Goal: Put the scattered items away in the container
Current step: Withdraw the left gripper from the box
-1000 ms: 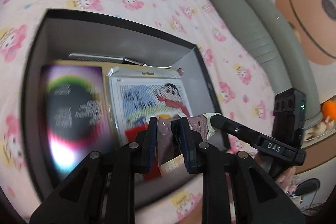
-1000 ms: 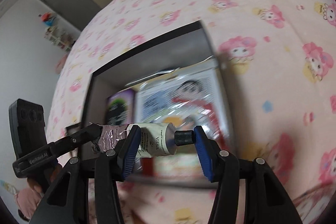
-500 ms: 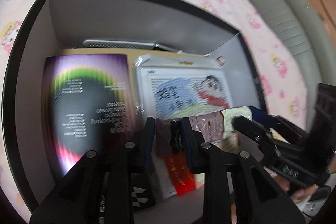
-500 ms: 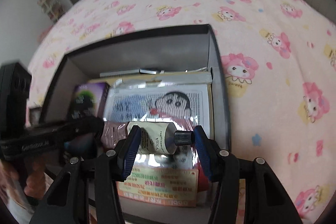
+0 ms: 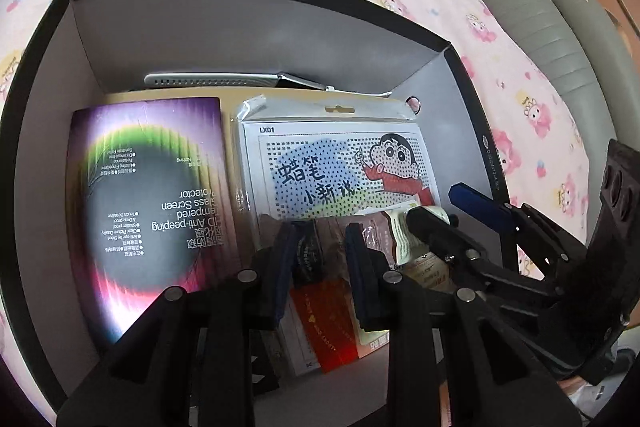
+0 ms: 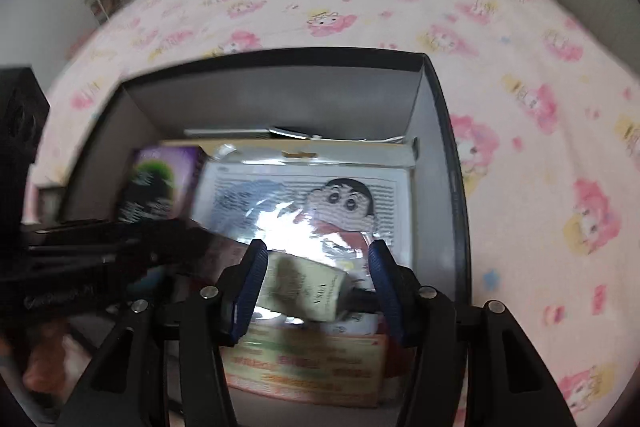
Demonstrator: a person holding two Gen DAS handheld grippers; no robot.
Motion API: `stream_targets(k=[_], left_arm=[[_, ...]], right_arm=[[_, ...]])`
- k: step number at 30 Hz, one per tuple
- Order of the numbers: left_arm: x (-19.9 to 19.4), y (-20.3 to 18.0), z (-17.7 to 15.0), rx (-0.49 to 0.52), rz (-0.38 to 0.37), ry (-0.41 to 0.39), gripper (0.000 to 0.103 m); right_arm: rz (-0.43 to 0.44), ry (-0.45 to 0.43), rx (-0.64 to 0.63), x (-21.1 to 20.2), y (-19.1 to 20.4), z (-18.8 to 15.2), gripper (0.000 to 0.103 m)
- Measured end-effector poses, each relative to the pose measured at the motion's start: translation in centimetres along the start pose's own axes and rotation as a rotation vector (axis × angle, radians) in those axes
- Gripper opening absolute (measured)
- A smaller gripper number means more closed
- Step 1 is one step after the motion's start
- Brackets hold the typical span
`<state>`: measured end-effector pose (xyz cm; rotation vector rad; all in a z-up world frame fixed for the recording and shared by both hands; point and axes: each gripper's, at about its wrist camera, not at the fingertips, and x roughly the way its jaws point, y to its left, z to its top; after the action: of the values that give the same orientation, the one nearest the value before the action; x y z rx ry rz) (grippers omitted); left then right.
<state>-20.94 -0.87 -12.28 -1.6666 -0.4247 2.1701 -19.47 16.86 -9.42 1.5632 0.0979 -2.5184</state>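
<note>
Left wrist camera: looks steeply down along my fingers, close above the black box (image 5: 52,75), near its front edge. Right wrist camera: same downward tilt, close over the box (image 6: 448,131) toward its right wall. Both views share the box interior and the cartoon card (image 5: 340,167) (image 6: 320,199) inside.

Below my jaws, "LX01" and "蜡笔小新" on the bagged cartoon bead board (image 5: 340,167), "Anti-peeping Tempered Glass Screen Protector", upside down, on the purple screen protector box (image 5: 148,203)
</note>
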Motion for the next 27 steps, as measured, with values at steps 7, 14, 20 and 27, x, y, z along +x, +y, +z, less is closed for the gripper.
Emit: stream_targets(k=[7,14,20,27], left_arm=[[-0.8,-0.1,-0.6,0.018,-0.012,-0.017,0.026],[-6.8,-3.9,-2.2,0.104,0.11,-0.267,0.075],[-14.5,-8.1,-5.7,0.123,0.225,-0.499,0.102],[-20.1,-10.6,-10.1,0.113,0.287,-0.619,0.102]], right_arm=[[-0.025,0.0,0.007,0.0,0.3,-0.3,0.049],[-0.082,-0.131,0.079,-5.2,-0.1,-0.5,0.054],[-0.139,-0.291,0.13,-13.5,0.1,-2.0,0.076],[-0.102,-0.374,0.152,-20.2,1.1,-4.8,0.078]])
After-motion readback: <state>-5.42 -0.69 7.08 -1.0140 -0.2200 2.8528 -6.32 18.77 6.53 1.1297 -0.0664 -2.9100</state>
